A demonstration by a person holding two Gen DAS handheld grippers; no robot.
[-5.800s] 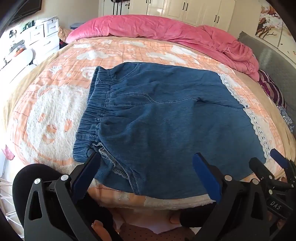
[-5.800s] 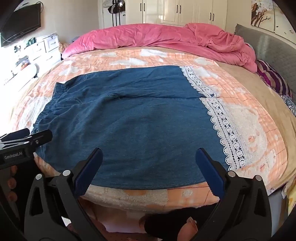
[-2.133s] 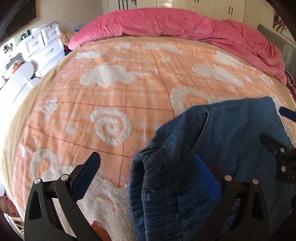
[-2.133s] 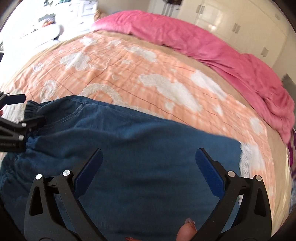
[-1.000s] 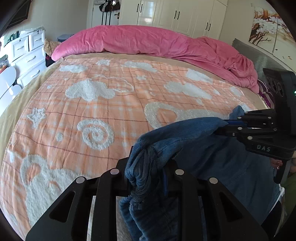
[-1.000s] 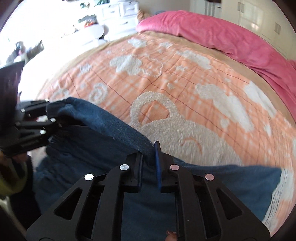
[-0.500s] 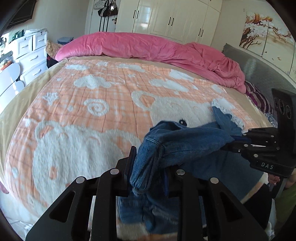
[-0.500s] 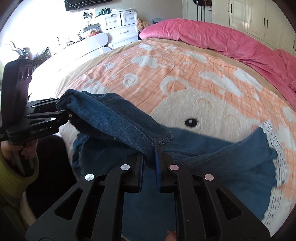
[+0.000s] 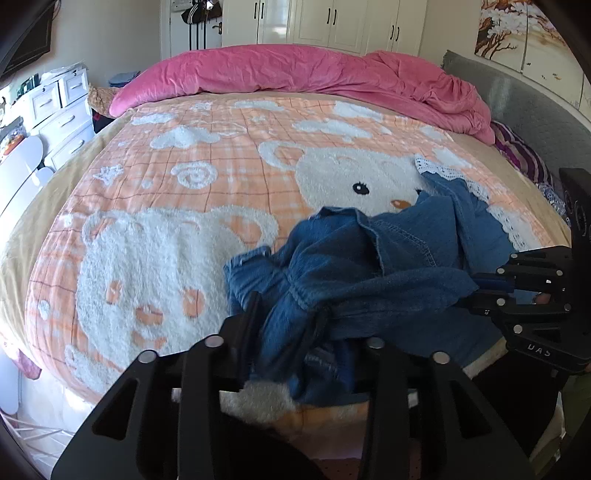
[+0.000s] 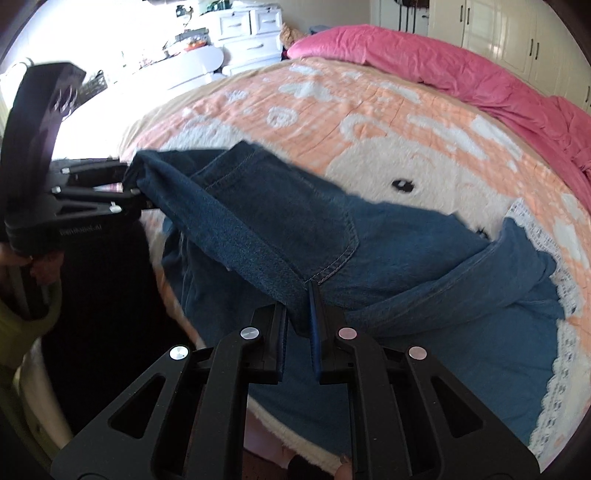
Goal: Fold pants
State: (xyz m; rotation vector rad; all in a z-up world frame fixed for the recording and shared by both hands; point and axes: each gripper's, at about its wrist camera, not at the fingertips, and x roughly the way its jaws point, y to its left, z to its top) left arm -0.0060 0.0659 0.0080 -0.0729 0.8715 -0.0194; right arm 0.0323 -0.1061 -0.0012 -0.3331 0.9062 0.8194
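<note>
The blue denim pants with white lace hems lie bunched at the near edge of the bed, partly lifted. My left gripper is shut on the gathered waistband end; it also shows at the left of the right wrist view. My right gripper is shut on a denim fold of the pants, and shows at the right of the left wrist view. The fabric stretches taut between the two grippers. The lace hem rests on the blanket.
An orange and white bear-pattern blanket covers the bed. A pink duvet is piled along the far side. White drawers stand at the left, wardrobes behind, and a grey headboard at the right.
Both grippers, shut on the pants, have pulled back toward the near edge of the bed and lowered. The denim has dragged with them and bunched up more.
</note>
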